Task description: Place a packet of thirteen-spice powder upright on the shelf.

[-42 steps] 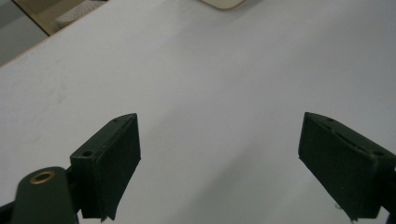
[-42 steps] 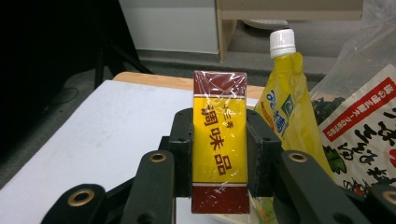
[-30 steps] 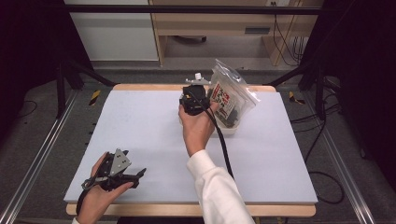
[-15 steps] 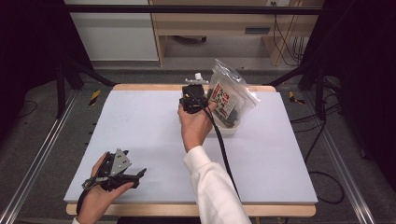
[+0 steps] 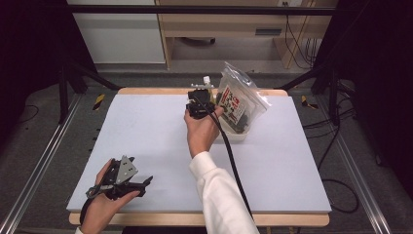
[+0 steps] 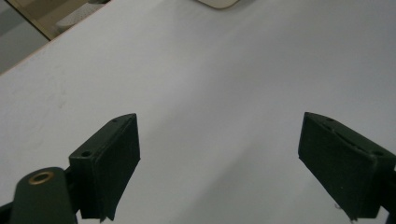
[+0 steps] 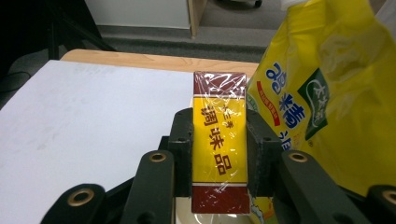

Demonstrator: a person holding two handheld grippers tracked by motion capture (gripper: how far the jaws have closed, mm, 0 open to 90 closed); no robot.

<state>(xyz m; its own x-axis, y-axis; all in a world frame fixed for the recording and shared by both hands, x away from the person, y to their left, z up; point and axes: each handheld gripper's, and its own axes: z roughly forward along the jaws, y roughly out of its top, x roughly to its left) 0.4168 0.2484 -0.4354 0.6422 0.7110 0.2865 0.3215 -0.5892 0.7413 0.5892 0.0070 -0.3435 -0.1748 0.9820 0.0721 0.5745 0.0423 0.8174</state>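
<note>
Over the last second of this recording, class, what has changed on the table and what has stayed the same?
Very little. The right gripper has eased slightly lower beside the clear bag, shut on the narrow yellow-and-maroon packet as before. Nothing was taken hold of or let go. The left gripper rests open at the near left of the white table, unmoved, and the yellow pouch and bag stand where they were.

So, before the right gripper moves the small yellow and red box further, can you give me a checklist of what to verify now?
1. Right gripper shut on the box: ok, pads press both sides.
2. Box upright and centred in the jaws: ok.
3. Gap to the yellow pouch: not ok, it stands very close beside the box.
4. Left gripper free: ok, open over bare table.
5. Room in the container with the clear bag: cannot tell.
</note>
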